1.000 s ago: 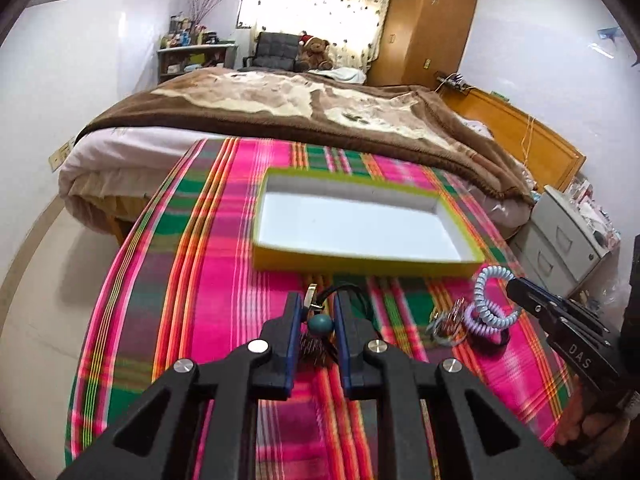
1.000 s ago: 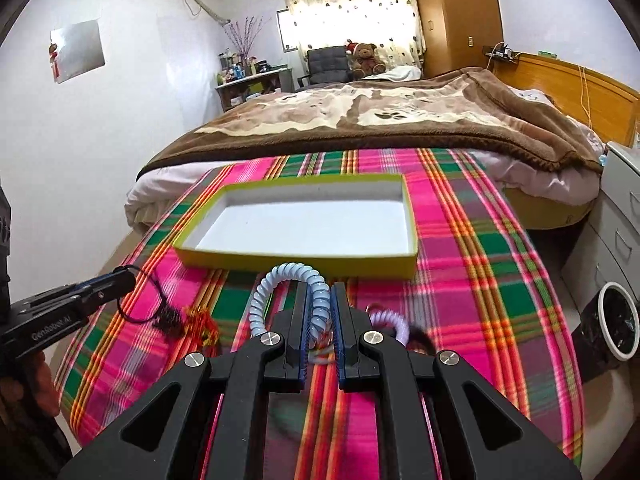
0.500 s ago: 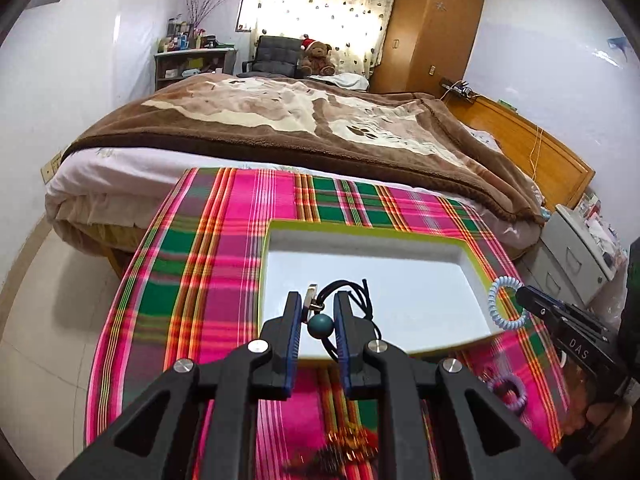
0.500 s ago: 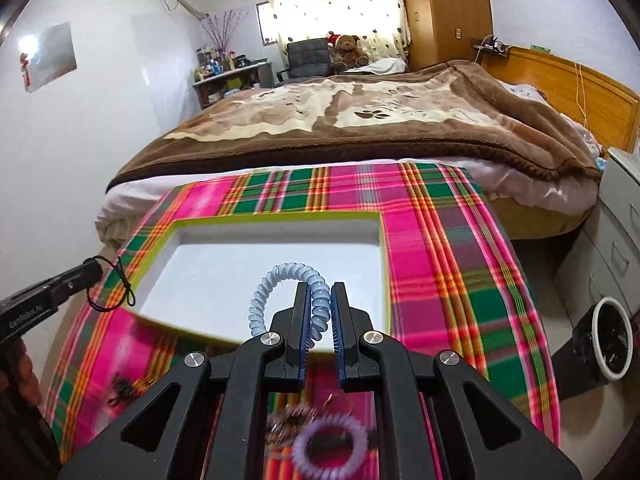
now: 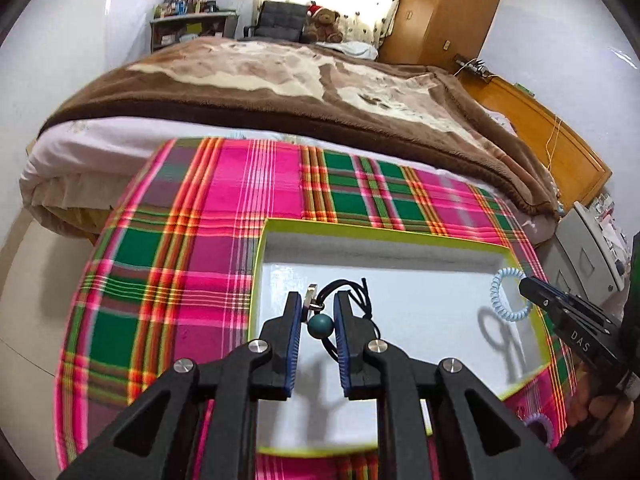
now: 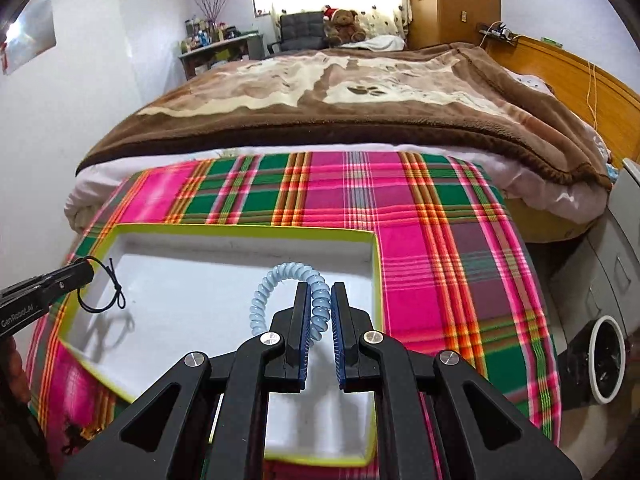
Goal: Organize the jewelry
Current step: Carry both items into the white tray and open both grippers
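Observation:
A shallow white tray with a yellow-green rim [image 5: 372, 229] [image 6: 240, 231] lies on the plaid tablecloth. My left gripper [image 5: 317, 307] is above the tray, shut on a black cord necklace [image 5: 362, 298] with a teal bead [image 5: 320, 326]; from the right wrist view the gripper [image 6: 86, 270] dangles the cord loop [image 6: 102, 292] over the tray's left edge. My right gripper [image 6: 320, 300] is shut on a pale blue coil bracelet [image 6: 280, 280], above the tray's right part; it shows in the left wrist view [image 5: 524, 286] with the coil [image 5: 505, 296].
A purple coil band [image 5: 538, 428] and a dark and red trinket [image 6: 76, 436] lie on the plaid cloth [image 5: 192, 264] in front of the tray. A bed with a brown blanket [image 6: 340, 92] stands behind the table. A grey cabinet [image 5: 588, 248] stands at the right.
Both grippers have lifted their pieces off the cloth and carried them forward over the tray. The tray now lies directly beneath both.

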`<control>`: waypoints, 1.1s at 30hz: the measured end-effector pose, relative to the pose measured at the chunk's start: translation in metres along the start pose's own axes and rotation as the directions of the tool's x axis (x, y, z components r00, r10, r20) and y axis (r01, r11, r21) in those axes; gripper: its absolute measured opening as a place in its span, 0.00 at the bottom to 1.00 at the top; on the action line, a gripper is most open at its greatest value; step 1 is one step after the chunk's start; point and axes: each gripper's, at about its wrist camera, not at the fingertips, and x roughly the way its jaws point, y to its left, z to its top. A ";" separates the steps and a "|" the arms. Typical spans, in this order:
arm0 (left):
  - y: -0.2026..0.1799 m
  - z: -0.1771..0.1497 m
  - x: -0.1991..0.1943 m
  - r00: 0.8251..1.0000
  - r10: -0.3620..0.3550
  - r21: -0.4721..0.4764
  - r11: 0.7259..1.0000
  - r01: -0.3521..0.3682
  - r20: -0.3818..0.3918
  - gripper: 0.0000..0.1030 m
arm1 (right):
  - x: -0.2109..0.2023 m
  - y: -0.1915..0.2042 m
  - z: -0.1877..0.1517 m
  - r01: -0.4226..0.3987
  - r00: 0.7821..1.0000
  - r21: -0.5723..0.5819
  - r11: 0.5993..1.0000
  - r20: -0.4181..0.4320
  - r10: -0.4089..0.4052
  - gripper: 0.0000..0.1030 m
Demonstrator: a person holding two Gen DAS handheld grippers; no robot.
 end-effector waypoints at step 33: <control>-0.014 -0.004 -0.011 1.000 0.013 0.032 0.999 -0.013 -0.007 0.44 | 0.003 0.007 -0.004 -0.009 1.000 -0.043 0.999 -0.003 0.009 0.42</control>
